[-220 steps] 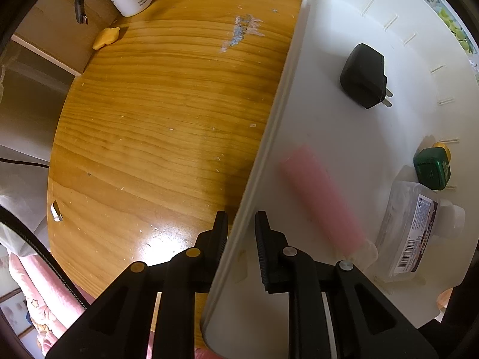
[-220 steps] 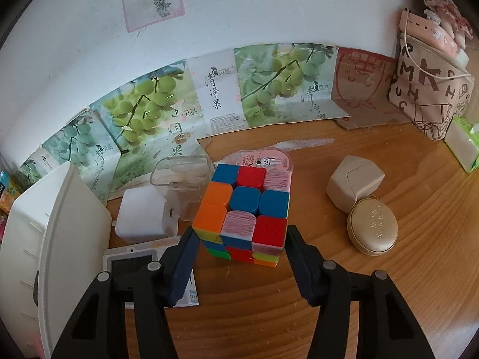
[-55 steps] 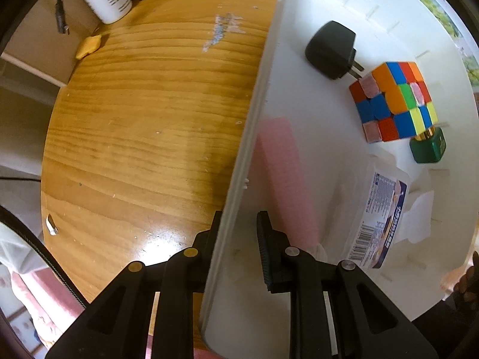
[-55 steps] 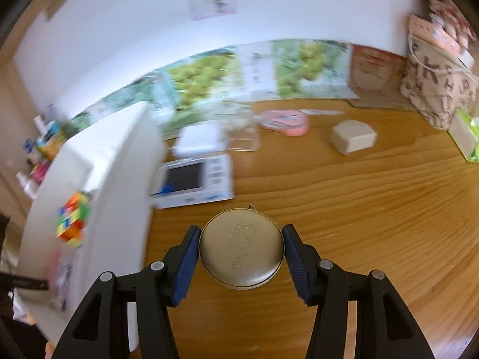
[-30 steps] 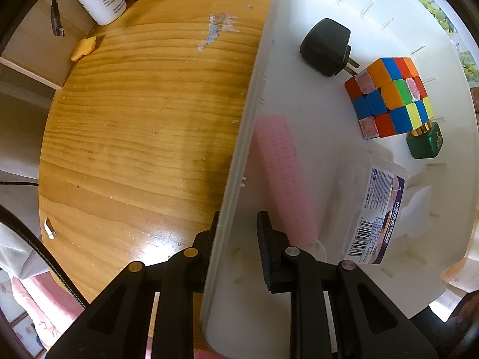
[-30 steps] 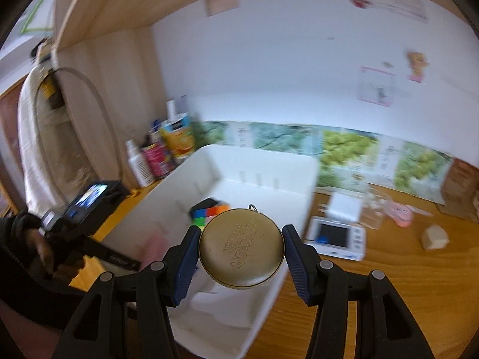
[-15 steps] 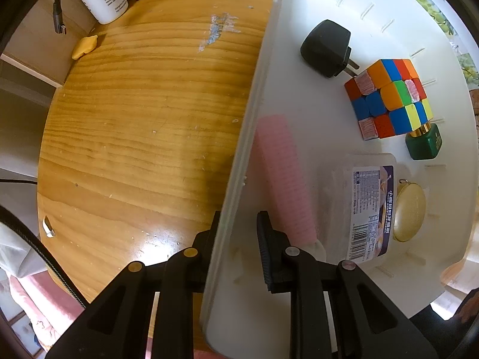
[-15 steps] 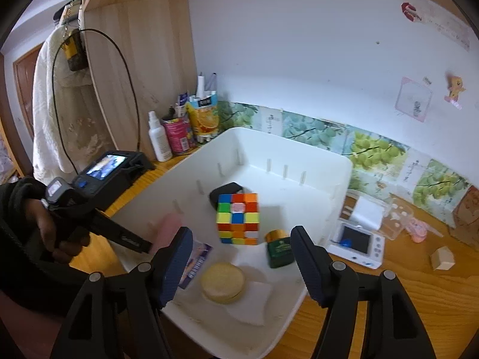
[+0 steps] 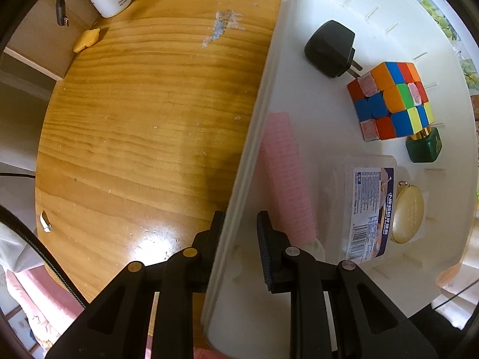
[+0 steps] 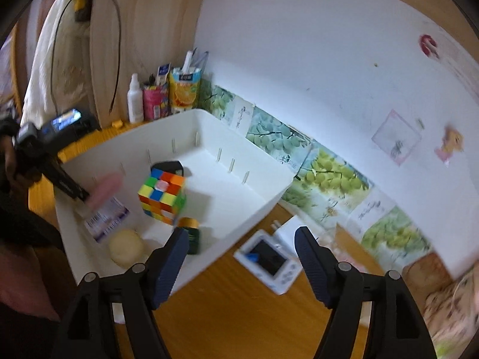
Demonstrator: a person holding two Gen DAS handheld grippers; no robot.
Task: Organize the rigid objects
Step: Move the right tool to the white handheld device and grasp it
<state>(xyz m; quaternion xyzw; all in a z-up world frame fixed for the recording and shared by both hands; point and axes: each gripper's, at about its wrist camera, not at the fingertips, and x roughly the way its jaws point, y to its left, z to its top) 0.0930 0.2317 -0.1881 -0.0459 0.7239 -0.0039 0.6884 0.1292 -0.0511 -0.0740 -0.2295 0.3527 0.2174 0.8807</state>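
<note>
We count one white bin [image 9: 299,45], in it one puzzle cube [image 9: 392,101], one black charger [image 9: 329,48], one green jar [image 9: 423,148], one gold tin [image 9: 407,220], one pink bar [image 9: 286,173], one clear labelled box [image 9: 368,206]

A gold round case [image 9: 407,216] is lying flat inside the white bin [image 9: 299,45], at four o'clock. A multicoloured cube [image 9: 390,100] is sitting at two o'clock.

Counter [image 9: 134,125]: glossy varnished wood, left of left tongs [image 9: 238,229]. Bin [image 9: 299,68]: smooth white plastic. Tin [image 9: 407,214]: matt gold, right.
</note>
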